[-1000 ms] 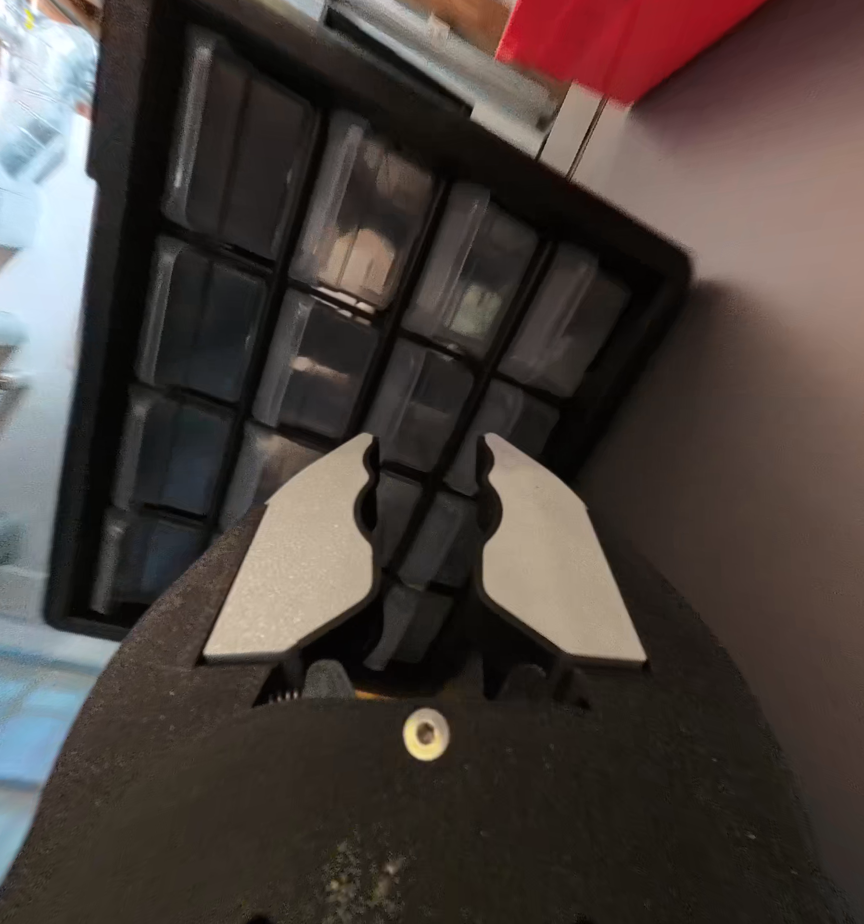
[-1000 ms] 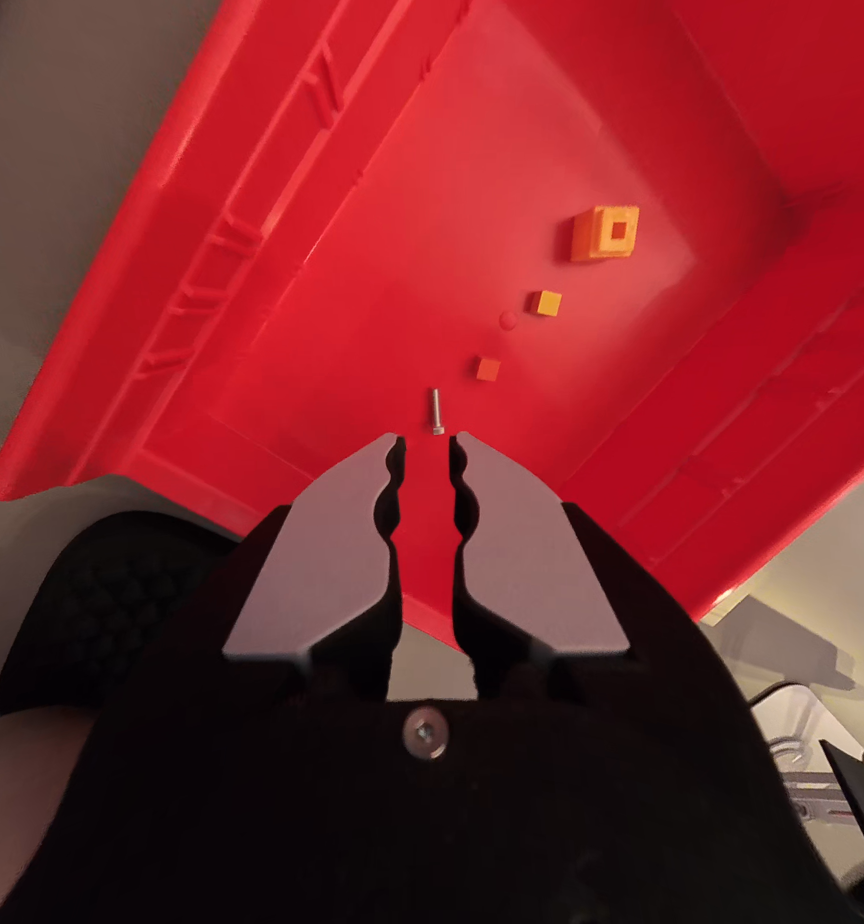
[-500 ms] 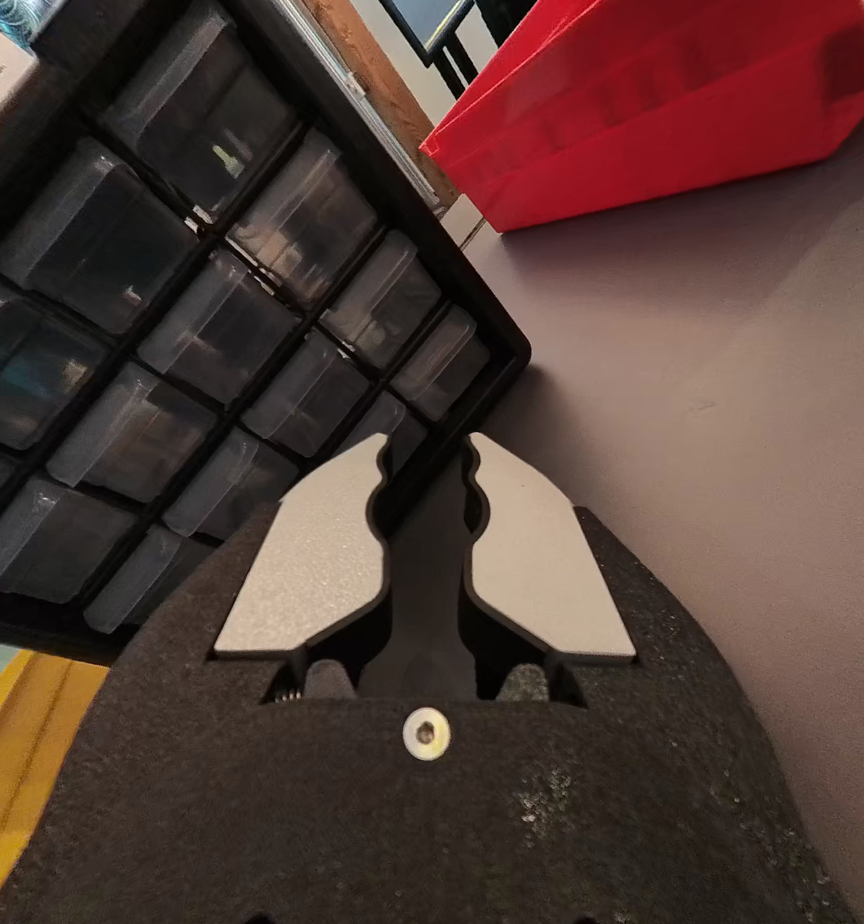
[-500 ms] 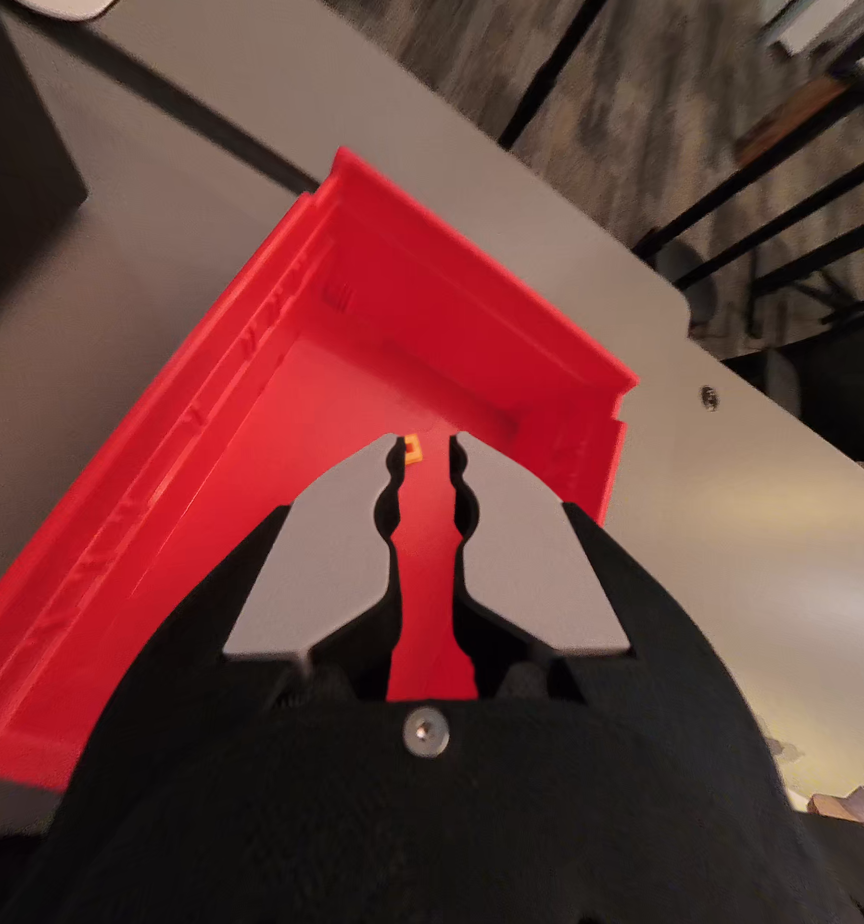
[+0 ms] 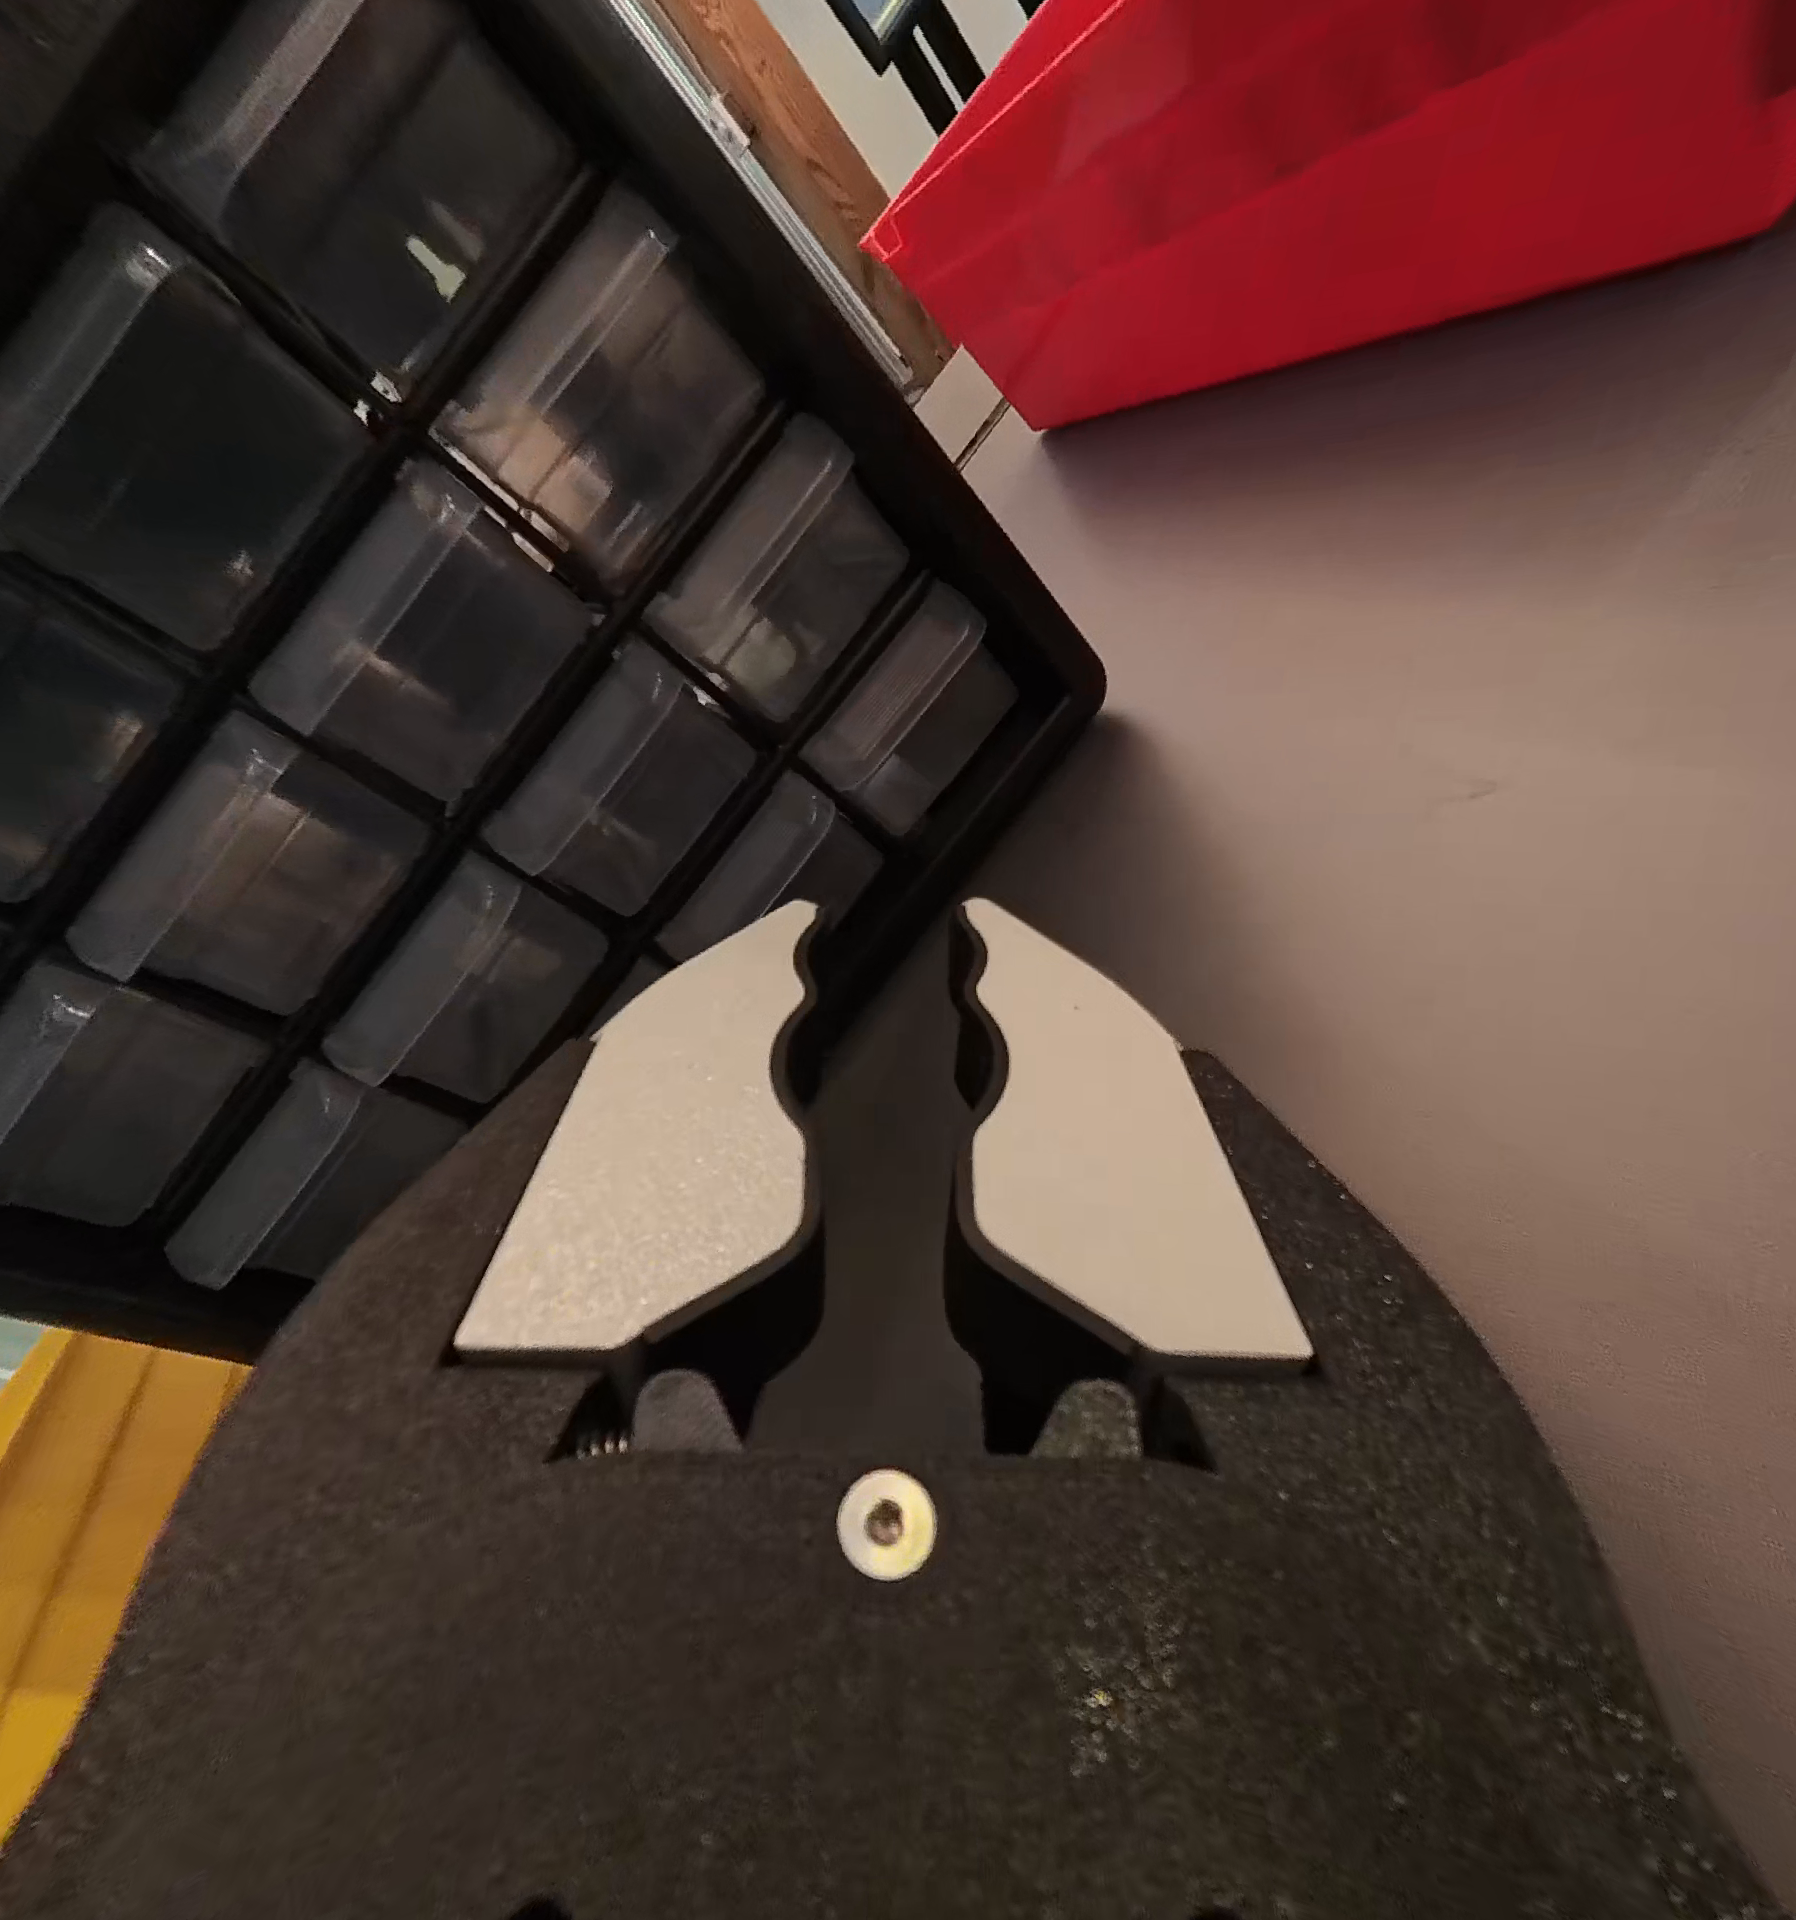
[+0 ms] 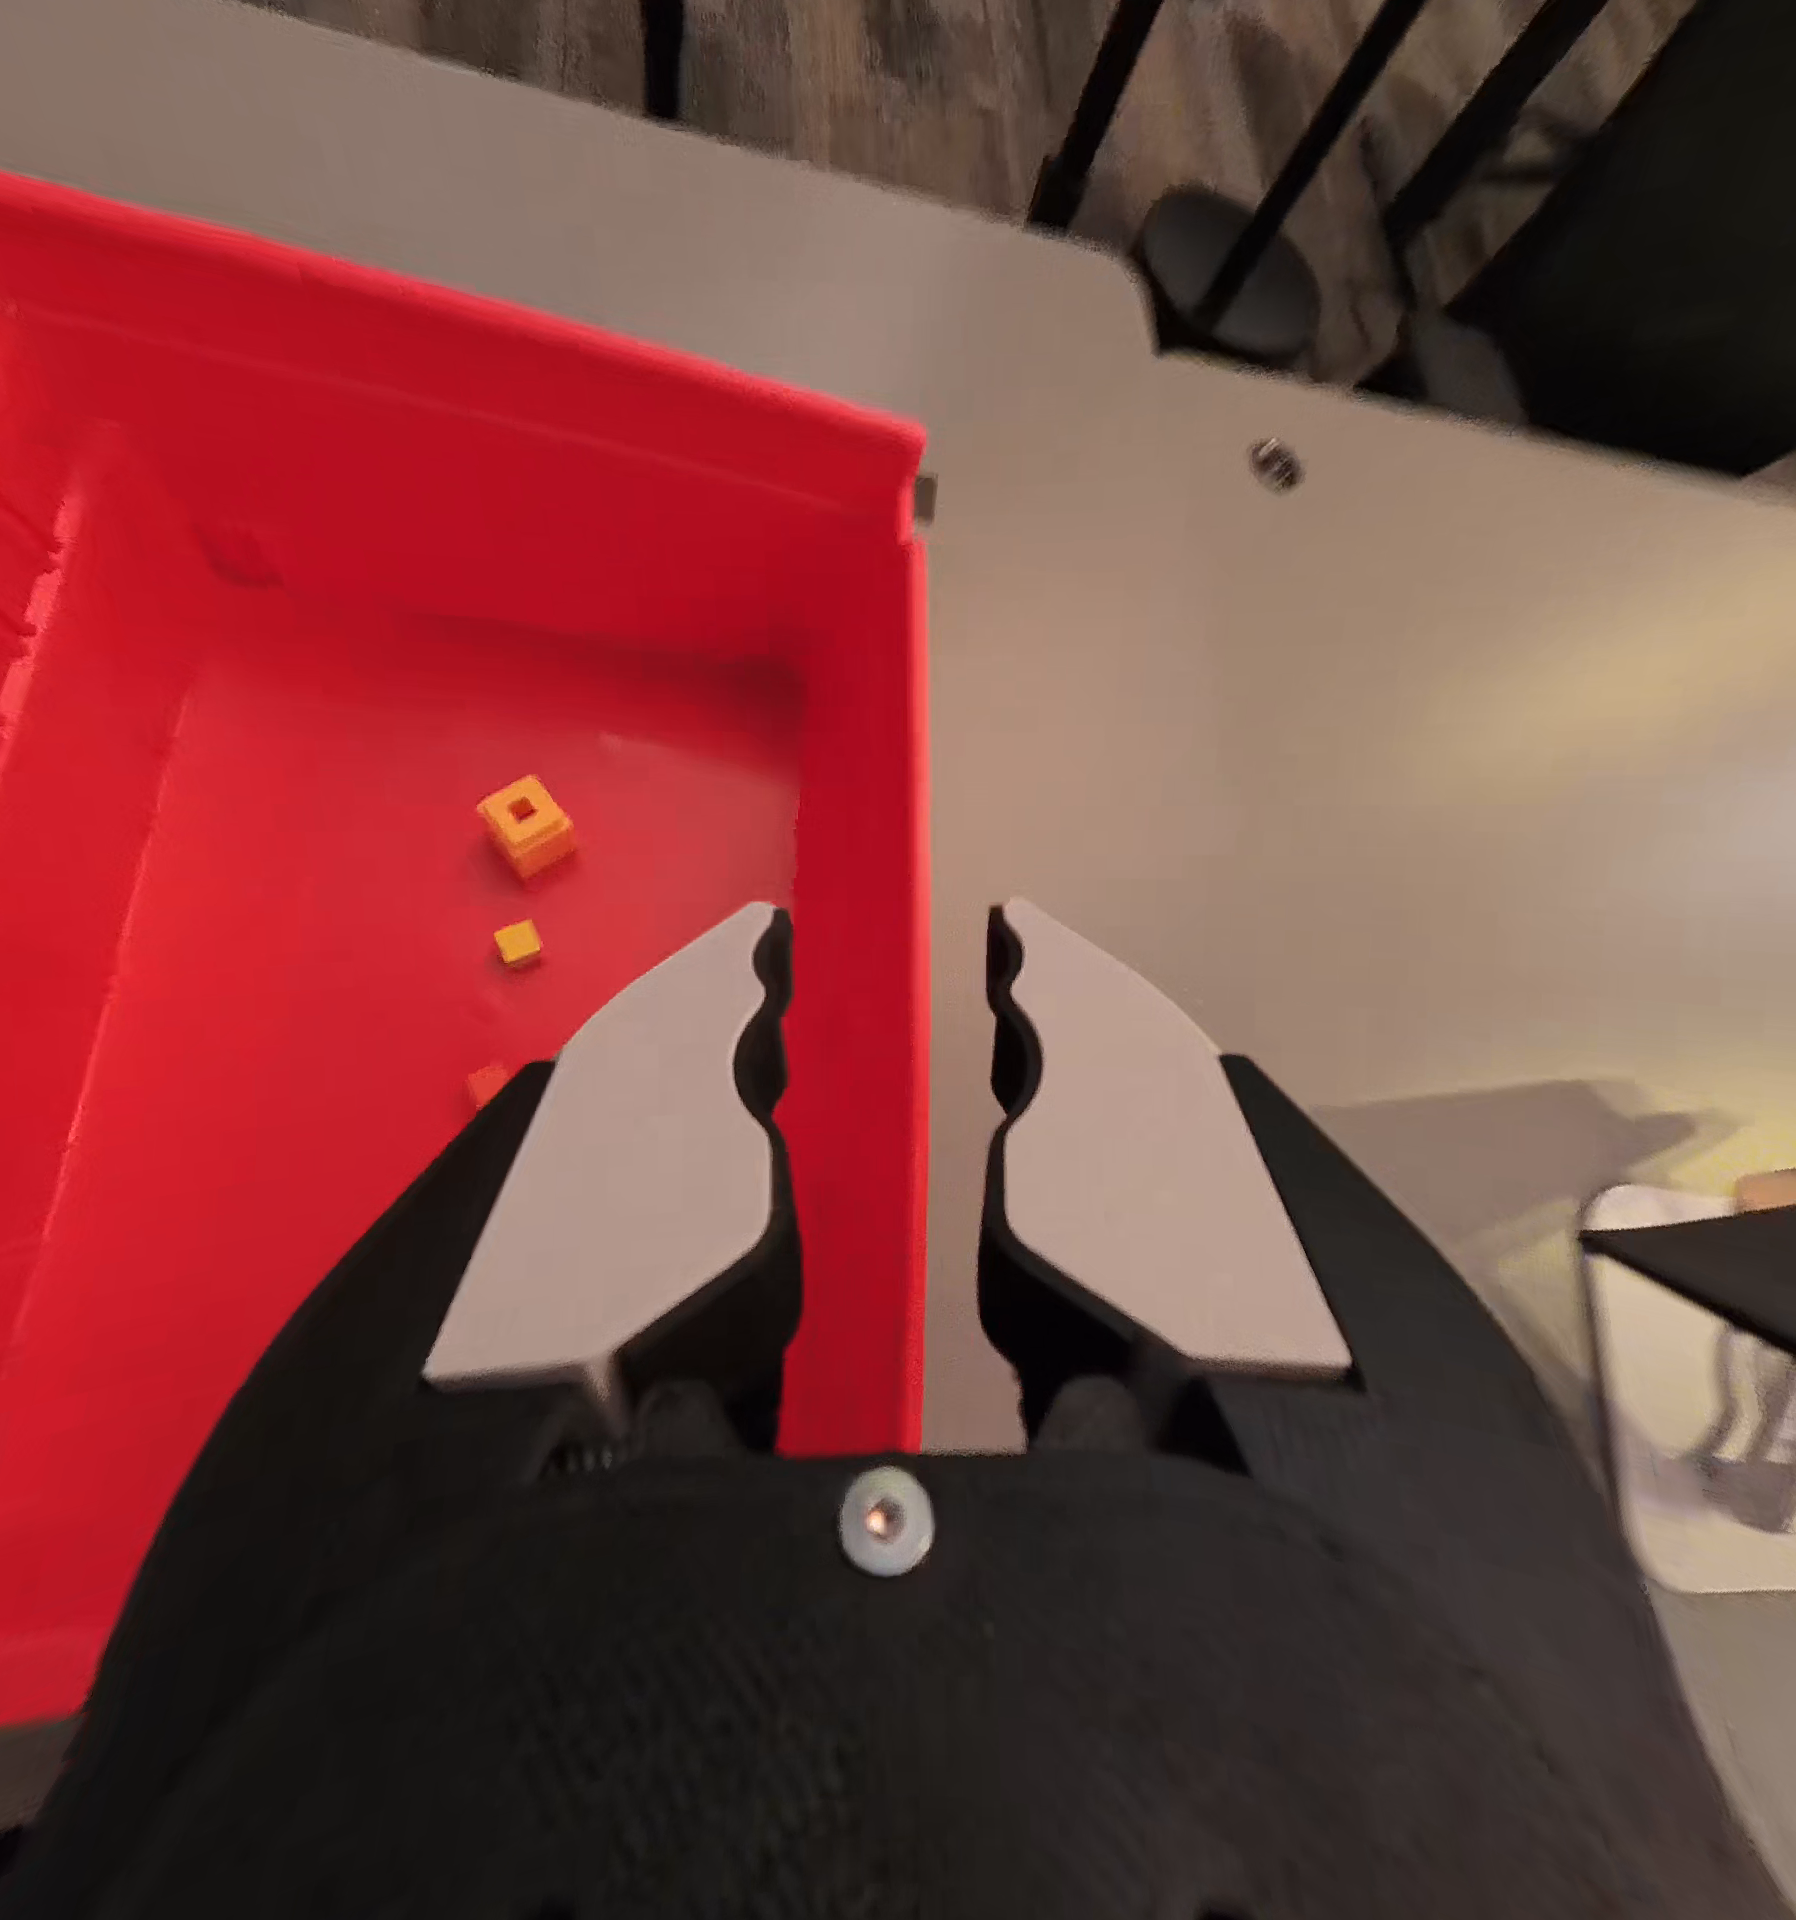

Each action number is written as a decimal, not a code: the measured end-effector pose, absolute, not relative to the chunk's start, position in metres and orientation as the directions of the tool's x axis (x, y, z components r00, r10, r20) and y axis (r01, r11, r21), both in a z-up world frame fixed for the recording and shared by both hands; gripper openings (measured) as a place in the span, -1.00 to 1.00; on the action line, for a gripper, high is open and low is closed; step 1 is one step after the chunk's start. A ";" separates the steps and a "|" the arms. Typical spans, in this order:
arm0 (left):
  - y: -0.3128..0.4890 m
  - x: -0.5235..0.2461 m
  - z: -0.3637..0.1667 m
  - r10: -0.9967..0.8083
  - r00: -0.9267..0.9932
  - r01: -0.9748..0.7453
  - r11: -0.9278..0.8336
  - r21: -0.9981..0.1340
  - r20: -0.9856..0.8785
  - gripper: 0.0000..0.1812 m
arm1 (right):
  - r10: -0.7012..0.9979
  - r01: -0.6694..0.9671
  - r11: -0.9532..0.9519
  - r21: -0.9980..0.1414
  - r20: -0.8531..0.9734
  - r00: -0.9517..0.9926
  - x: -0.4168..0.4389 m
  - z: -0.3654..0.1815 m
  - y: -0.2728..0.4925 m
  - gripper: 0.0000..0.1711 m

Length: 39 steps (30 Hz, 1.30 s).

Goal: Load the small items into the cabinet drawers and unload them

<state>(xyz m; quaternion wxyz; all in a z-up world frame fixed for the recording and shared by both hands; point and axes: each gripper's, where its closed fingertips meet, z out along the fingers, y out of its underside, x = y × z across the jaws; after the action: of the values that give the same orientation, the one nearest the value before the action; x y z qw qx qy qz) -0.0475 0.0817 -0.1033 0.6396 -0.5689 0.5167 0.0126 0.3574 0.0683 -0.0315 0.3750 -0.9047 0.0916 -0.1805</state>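
Note:
A black cabinet (image 5: 1055, 686) with several clear drawers (image 5: 395, 634), all pushed in, fills the left of the left wrist view. My left gripper (image 5: 886, 920) is open and empty, close to the cabinet's lower right corner. A red bin (image 6: 863, 935) lies below my right gripper (image 6: 886, 925), which is open and empty and straddles the bin's right wall from above. In the bin lie an orange cube with a square hole (image 6: 525, 826), a small yellow-orange cube (image 6: 517, 943) and a small orange cube (image 6: 486, 1083) partly behind my left finger. The red bin also shows in the left wrist view (image 5: 1341, 229).
The grey table top (image 5: 1496, 831) stretches right of the cabinet. A yellow surface (image 5: 21, 1558) shows below the cabinet. In the right wrist view the table edge (image 6: 1133, 270) runs behind the bin, with black chair legs (image 6: 1237, 249) beyond and a white object (image 6: 1725, 1403) at right. There is about 40 cm between the tips of the two grippers. It is some 9 cm from my left tips to the black cabinet (image 5: 1055, 686). To reach the small yellow-orange cube (image 6: 517, 943) in a straight line is about 12 cm for my right fingers, about 35 cm for my left.
The right gripper has opened wider and swung from pointing into the bin to over its right wall; the screw is out of view. The left gripper turned from the drawers toward the cabinet's corner.

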 end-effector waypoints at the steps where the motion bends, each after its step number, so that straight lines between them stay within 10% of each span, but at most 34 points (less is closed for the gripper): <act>1: 0.083 -0.048 -0.103 -0.569 0.472 -0.602 0.350 -0.718 -0.673 -0.77 | -0.294 -0.078 -0.717 -0.693 0.199 0.935 0.357 -0.042 0.066 -0.53; 39: 0.110 -0.068 -0.106 -0.663 0.628 -0.526 0.025 -0.850 -0.407 -0.75 | -0.302 -0.309 -0.916 -0.255 -0.066 0.951 0.357 -0.123 0.043 -0.89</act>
<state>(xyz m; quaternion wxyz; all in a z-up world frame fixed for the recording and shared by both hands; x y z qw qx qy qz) -0.0677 0.1098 -0.1061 0.5743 -0.6958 0.4272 -0.0600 0.3567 0.0427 -0.1229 0.1320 -0.9788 0.1562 0.0126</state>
